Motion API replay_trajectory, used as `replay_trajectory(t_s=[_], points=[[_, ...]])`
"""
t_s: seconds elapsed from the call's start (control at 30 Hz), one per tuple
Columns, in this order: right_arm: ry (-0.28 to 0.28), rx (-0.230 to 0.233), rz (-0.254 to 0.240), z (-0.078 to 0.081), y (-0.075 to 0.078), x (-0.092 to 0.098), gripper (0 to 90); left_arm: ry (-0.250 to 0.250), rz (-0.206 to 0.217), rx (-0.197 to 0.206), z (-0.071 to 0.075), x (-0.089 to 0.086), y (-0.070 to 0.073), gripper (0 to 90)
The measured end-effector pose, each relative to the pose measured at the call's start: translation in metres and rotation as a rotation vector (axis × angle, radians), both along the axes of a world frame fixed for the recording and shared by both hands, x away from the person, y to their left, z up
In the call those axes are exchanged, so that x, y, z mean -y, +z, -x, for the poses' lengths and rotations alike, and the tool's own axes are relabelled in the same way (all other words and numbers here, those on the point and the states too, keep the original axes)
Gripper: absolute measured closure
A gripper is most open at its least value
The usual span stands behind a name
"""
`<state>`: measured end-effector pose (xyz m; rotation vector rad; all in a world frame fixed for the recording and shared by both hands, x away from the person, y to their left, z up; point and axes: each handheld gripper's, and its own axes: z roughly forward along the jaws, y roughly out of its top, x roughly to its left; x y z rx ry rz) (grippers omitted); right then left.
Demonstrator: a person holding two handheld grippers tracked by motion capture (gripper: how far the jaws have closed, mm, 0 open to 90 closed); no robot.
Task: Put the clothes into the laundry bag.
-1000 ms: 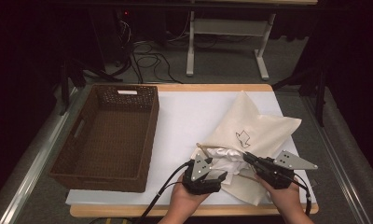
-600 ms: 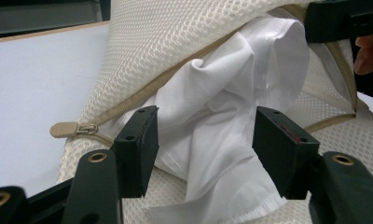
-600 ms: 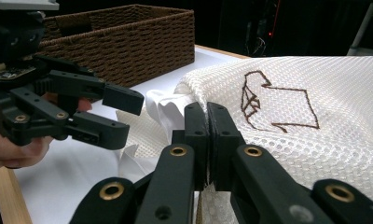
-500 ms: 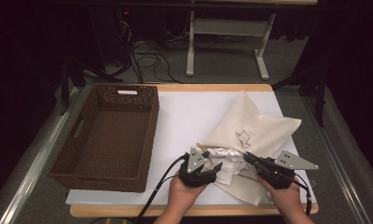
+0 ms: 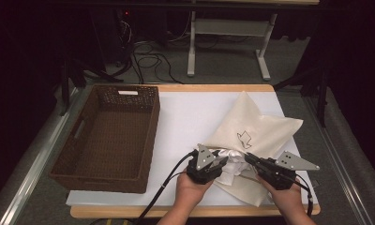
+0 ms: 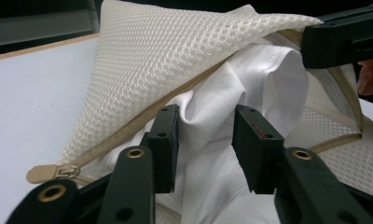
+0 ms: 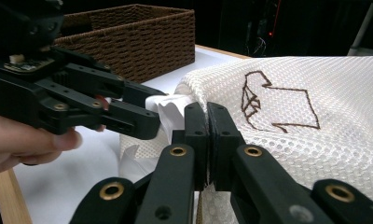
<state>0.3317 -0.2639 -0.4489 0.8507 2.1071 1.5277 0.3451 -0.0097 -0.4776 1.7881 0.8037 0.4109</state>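
1. One cream mesh laundry bag (image 5: 258,133) is lying on the white table mat (image 5: 190,112), right of the basket.
2. One white garment (image 6: 222,140) is bunching at the bag's open zip.
3. One brown wicker basket (image 5: 108,140) is sitting empty.
4. Two handheld grippers are working beside the bag: left gripper (image 5: 218,157), right gripper (image 5: 248,158).
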Motion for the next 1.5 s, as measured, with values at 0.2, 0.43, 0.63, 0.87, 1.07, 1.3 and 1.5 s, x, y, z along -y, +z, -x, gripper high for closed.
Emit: replay_trajectory(t_s=[0.2,0.43,0.63,0.87,1.07,1.3,1.5], points=[[0.007,0.005,-0.001,0.0,0.0,-0.001,89.3,-0.034,-0.033,-0.021,-0.005,0.024,-0.011,85.7],[0.006,0.003,-0.002,0.0,0.0,-0.001,89.3,-0.031,-0.096,-0.062,-0.021,0.054,-0.031,86.5],[0.002,0.0,-0.011,0.0,0.001,0.002,89.3,-0.041,-0.071,-0.065,-0.021,0.057,-0.032,65.9],[0.002,0.004,0.002,0.001,0.001,0.001,89.3,-0.043,-0.028,-0.013,0.004,0.027,-0.014,40.1],[-0.001,0.004,0.001,0.001,0.0,0.001,89.3,-0.031,-0.008,-0.01,0.016,0.001,-0.011,32.8],[-0.002,0.0,0.0,0.001,0.0,0.001,89.3,-0.001,-0.088,-0.067,0.014,-0.018,-0.03,19.5],[0.001,-0.001,-0.001,0.001,0.0,0.001,89.2,-0.036,-0.189,-0.144,0.009,-0.013,-0.044,22.6]])
